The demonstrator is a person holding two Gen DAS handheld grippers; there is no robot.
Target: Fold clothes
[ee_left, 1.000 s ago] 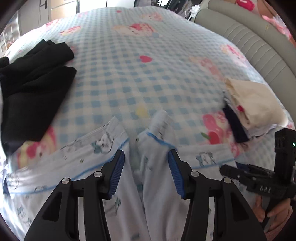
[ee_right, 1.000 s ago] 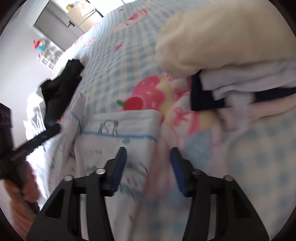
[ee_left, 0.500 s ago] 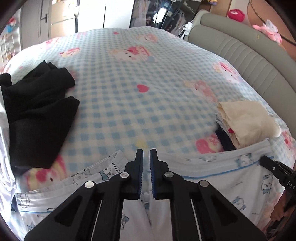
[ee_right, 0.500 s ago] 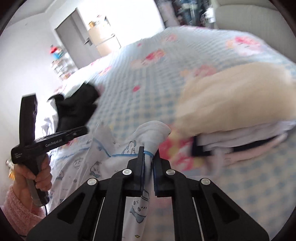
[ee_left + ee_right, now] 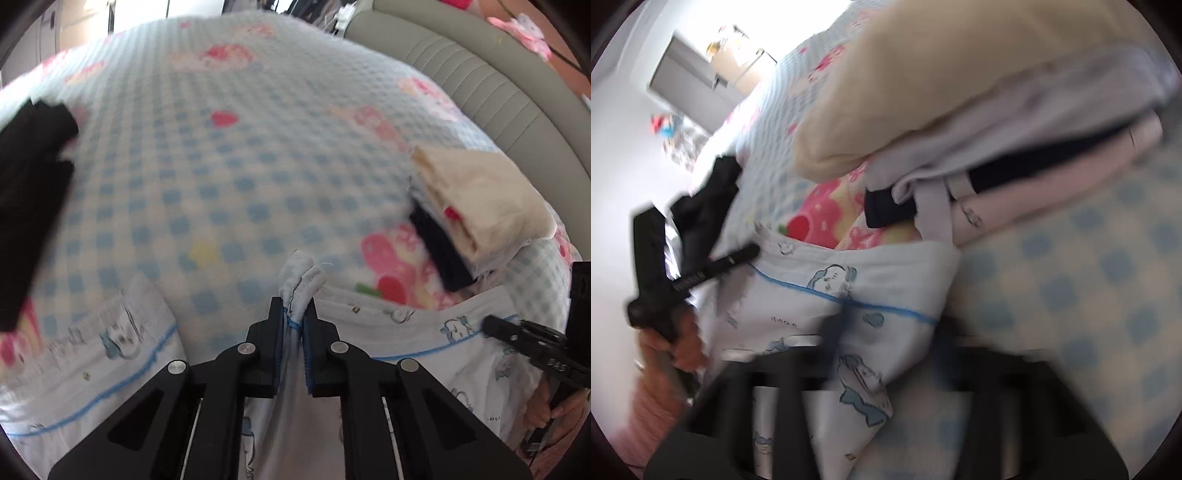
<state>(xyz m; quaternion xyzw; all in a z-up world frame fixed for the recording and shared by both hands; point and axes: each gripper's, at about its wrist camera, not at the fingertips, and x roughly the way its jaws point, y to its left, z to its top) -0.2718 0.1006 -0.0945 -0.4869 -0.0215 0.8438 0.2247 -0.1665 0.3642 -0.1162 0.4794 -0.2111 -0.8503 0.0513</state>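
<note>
Garment: pale blue printed pyjama piece (image 5: pixel 110 343) with blue piping, bunched, spread along the near edge of the checked bedspread (image 5: pixel 258 147).
Left gripper (image 5: pixel 294 325): clamped on garment's hem.
Right gripper (image 5: pixel 882 354): blurred, pinching the same cloth.
Count: one folded stack (image 5: pixel 476 206), one black garment (image 5: pixel 29 206).

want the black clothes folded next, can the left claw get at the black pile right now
Probably not yet. The left claw is shut on a bunched edge of the white cartoon-print garment with blue trim, so it is occupied. The black pile of clothes lies apart at the left on the blue checked bedspread, nothing covering it.
</note>
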